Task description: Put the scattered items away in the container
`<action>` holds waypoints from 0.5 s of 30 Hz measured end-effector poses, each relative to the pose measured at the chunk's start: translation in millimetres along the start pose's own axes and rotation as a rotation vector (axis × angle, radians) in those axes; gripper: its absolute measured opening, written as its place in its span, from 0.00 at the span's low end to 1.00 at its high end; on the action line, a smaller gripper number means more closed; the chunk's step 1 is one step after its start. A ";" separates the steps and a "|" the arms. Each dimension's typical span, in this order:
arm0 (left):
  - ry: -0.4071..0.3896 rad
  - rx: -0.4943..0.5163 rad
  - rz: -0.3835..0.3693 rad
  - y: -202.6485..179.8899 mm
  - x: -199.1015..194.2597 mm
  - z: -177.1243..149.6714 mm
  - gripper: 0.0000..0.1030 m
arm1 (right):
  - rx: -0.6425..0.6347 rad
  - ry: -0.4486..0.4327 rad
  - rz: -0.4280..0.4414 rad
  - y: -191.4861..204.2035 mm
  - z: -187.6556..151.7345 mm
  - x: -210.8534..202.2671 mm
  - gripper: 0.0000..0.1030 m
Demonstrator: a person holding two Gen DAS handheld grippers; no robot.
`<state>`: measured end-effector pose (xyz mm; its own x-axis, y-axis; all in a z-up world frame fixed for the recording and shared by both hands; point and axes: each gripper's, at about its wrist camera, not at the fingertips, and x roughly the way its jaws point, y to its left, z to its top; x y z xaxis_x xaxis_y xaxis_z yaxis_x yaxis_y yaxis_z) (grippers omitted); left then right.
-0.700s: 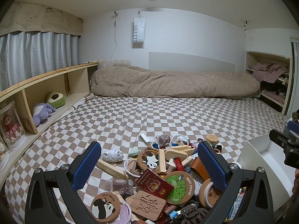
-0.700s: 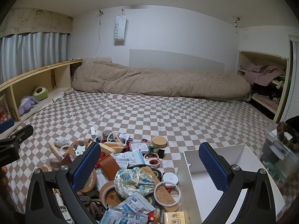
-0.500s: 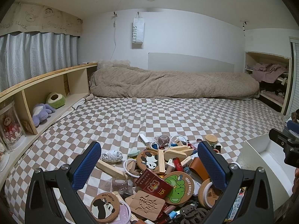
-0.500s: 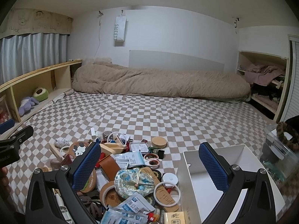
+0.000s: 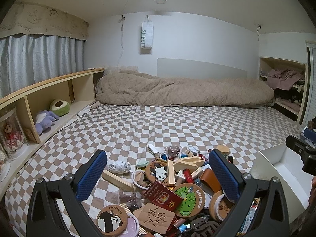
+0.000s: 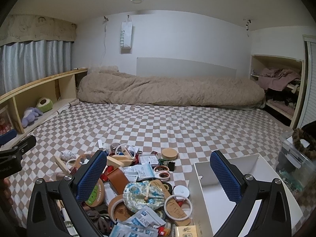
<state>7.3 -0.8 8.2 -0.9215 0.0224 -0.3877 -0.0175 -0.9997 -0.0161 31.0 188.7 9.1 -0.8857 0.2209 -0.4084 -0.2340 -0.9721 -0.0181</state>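
Left wrist view: the left claw [image 5: 158, 173] stands with its two blue-padded fingers [image 5: 89, 175] wide apart and nothing between them, above a heap of scattered items [image 5: 171, 185] piled on the checkered bed [image 5: 158, 126] at its near edge. The heap includes a cork coaster with a panda print [image 5: 112, 220], a round green frog coaster [image 5: 187, 197], a red booklet [image 5: 163, 195], a carved wooden plaque [image 5: 154, 218], a plain wooden block [image 5: 117, 179], a brown leather pouch [image 5: 210, 178] and a roll of tape [image 5: 219, 205]. The white container [image 5: 280, 162], rectangular and open-topped, sits at the bed's near right corner, just beside the heap; its visible interior holds nothing. Right wrist view: the right claw [image 6: 158, 173] is likewise spread, empty, with one finger above the heap [image 6: 138, 187] and the other above the white container [image 6: 199, 167]. Here the heap shows a floral drawstring pouch [image 6: 145, 196], white rings [image 6: 177, 205], blue-and-white sachets [image 6: 146, 221] and a round wooden lid [image 6: 169, 153]. A clear plastic box [image 6: 296, 164] stands to the right of the container. A beige quilt [image 6: 169, 90] lies along the bed's far edge.
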 end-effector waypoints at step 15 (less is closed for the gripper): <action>-0.037 0.002 -0.026 -5.5 -17.8 3.7 1.00 | 0.038 -0.042 0.059 0.1 1.5 -17.4 1.00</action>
<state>22.4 4.2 18.6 -0.9343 0.0482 -0.3531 -0.0426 -0.9988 -0.0236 45.8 184.9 17.6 -0.9141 0.1668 -0.3695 -0.1950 -0.9800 0.0401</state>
